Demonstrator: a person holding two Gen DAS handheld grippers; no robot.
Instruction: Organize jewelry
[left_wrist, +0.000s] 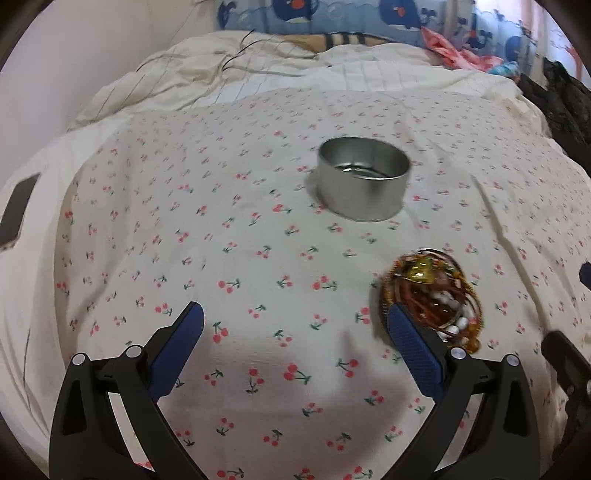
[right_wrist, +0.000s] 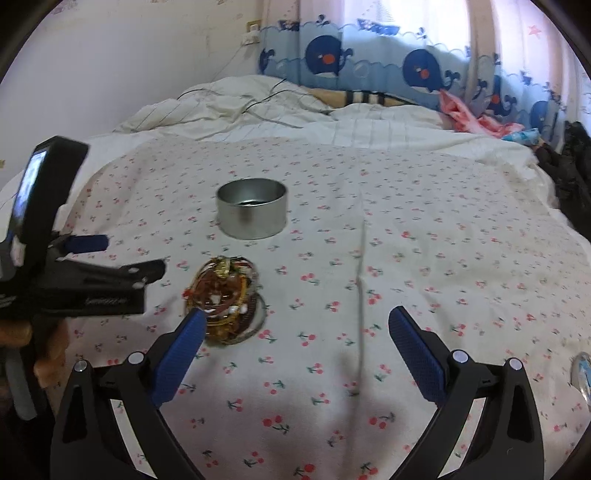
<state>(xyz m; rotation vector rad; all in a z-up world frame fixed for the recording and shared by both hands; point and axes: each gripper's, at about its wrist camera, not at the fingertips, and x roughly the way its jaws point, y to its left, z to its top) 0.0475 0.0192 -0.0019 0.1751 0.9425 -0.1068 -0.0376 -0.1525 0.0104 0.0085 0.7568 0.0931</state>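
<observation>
Two tongs hovered over the bed (right_wrist: 424, 221), both with jaws wide apart and holding nothing. Left tongs (left_wrist: 295, 325) and right tongs (right_wrist: 295, 325) flanked one tangled pile of jewelry (right_wrist: 223, 301), which lay on the cherry-print sheet at about seven o'clock from one open tin (right_wrist: 252, 206). From the left wrist the pile (left_wrist: 432, 291) sat at five o'clock of the tin (left_wrist: 364, 177), just beside the right finger. Likely the tin stood near as the place for the pieces. Something thin lay in its bottom, unclear what. One small disc (right_wrist: 581, 373) lay at the right edge.
</observation>
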